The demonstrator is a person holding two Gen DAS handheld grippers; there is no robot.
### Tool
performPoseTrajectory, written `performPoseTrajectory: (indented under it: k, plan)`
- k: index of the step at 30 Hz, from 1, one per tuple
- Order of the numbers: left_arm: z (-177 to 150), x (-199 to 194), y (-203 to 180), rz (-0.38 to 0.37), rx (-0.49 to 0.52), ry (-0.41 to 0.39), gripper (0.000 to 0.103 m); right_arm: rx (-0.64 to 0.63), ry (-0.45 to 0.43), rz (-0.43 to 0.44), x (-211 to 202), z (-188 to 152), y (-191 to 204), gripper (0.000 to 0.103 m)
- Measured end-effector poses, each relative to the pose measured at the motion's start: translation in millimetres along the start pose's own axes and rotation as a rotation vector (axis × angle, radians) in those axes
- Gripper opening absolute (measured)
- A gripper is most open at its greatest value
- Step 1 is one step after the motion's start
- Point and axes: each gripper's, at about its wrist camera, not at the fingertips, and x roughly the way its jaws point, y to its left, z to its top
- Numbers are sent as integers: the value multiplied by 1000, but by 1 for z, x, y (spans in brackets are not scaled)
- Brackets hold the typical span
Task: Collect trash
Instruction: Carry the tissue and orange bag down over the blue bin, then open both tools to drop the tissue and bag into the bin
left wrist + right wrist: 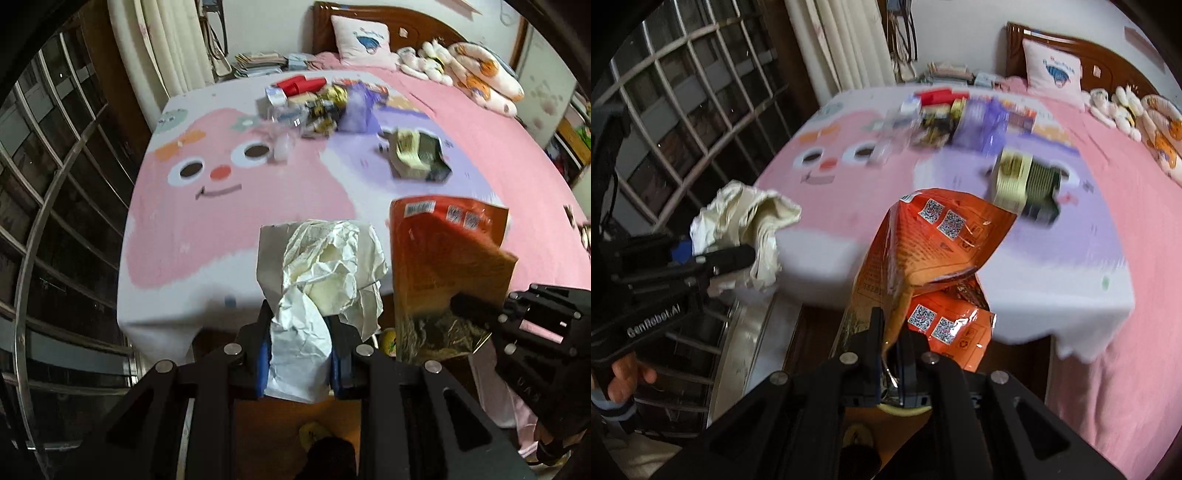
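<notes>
**Left wrist view: both grippers carry trash at the bed's near edge**

Clamped between the blue pads of the left gripper (pixel 300 347) is a crumpled white paper wad (pixel 325 266), creased and cream-tinted inside. Just to its right, the right gripper (pixel 892 354) pinches an orange snack bag (pixel 923 251), glossy, crinkled, printed with QR codes (both hang over the bed's near edge). Farther off on the pink cartoon bedspread (pixel 207 221) lies a green-and-cream carton (pixel 421 155); beyond it, a blurred heap of wrappers (pixel 317 103). A pillow (pixel 364 42) leans on the headboard. Nothing blocks either gripper.
</notes>
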Motion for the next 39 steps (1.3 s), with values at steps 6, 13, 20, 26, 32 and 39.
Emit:
performPoseTrajectory:
  k: [6,13,20,26,32,39]
  plan:
    - [-42,18,-14,-65,14,99,23,-7,112,-25,15,-47,14,5]
    - [-82,73,-30,-88,14,200,23,94,215,-20,59,-87,-6,5]
    - [-114,163,-30,-80,-42,290,24,194,312,-27,147,-125,-38,5]
    - [-134,254,-41,-75,-49,376,25,218,375,-51,234,-154,-61,5]
    - [-154,334,-49,-67,-60,433,25,235,418,-62,313,-176,-78,5]
    - [-156,388,-55,-56,-65,440,44,253,441,-60,361,-192,-93,9]
